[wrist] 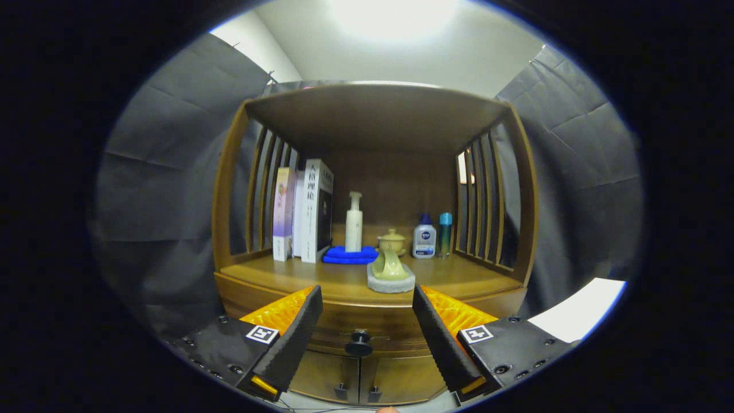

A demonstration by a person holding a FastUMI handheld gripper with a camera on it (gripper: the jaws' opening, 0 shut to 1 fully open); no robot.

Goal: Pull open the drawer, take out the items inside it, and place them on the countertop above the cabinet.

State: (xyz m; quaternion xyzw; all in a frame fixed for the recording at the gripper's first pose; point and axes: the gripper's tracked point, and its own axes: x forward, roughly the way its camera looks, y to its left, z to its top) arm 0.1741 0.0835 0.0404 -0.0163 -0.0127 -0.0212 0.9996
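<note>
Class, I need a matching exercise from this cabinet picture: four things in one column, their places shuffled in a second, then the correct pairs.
1. drawer knob
2. pump bottle
3. books
4. green pitcher

A. upright by the left slats
B. on the blue cloth
C. between the open fingers of the hand-held gripper
D. on a grey coaster

Pairs: 1-C, 2-B, 3-A, 4-D

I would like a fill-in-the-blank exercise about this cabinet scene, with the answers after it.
1. The drawer under the countertop is ____.
2. The gripper fingers are ____, with the drawer knob between them.
3. The white pump bottle stands on a folded ____ cloth.
4. The books stand ____.

Missing words: closed; open; blue; upright
</note>
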